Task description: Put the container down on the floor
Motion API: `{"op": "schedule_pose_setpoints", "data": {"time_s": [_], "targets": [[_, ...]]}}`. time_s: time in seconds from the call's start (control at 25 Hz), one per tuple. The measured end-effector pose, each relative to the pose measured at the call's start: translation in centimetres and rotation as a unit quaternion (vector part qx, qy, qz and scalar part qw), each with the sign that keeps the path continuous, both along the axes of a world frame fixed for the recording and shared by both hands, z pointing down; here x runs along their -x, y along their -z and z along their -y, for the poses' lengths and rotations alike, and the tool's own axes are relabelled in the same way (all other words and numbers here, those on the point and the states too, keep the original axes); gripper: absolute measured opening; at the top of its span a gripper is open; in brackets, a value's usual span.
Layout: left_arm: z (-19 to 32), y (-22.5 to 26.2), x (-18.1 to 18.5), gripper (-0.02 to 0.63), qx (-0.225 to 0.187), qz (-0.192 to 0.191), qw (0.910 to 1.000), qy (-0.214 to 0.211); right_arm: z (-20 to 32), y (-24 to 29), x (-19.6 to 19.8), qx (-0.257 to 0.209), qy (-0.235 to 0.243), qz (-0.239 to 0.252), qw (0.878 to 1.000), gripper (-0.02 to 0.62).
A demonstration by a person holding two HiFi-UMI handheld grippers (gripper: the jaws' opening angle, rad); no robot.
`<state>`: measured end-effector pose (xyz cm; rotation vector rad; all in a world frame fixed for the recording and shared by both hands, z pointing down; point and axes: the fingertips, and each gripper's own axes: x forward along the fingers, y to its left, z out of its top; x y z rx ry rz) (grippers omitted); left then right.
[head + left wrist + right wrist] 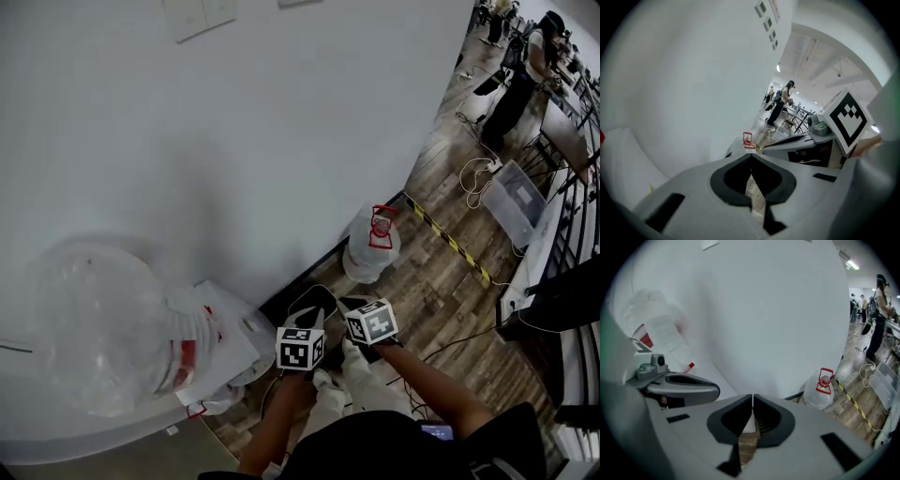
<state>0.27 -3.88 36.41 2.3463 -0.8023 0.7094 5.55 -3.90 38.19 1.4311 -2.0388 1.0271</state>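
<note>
The container is a clear water jug with a red handle. It stands upright on the wooden floor against the white wall, also small in the left gripper view and at the right of the right gripper view. My left gripper and right gripper are side by side, nearer to me than the jug and apart from it. Both are shut with nothing between the jaws, as the left gripper and right gripper show in their own views.
A second large clear jug lies on the white table at my left. Yellow-black tape, a clear plastic bin and cables lie on the floor to the right. People stand at far right by desks.
</note>
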Motion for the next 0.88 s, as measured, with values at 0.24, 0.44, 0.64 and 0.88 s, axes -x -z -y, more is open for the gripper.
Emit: {"op": "schedule_pose_setpoints", "data": {"time_s": [0.24,0.44,0.64,0.88], "targets": [[0.0,6.2,0.3,0.017,-0.051,-0.033,0.9978,-0.025,0.7,6.2,1.0,-0.076,-0.01,-0.004,0.997,0.034],[-0.5,10.1,1.5,0.017,-0.081,-0.064,0.9946,-0.012,0.4,10.8,1.7,-0.135,-0.017,-0.005,0.991,0.034],[-0.6,13.1,1.8,0.017,-0.117,-0.089,0.9891,-0.002,-0.3,13.5,2.0,-0.172,-0.014,-0.016,0.985,0.035],[-1.2,16.5,1.3,0.017,-0.15,-0.098,0.9839,-0.003,-1.1,16.4,0.9,-0.199,-0.015,-0.013,0.98,0.034]]}}
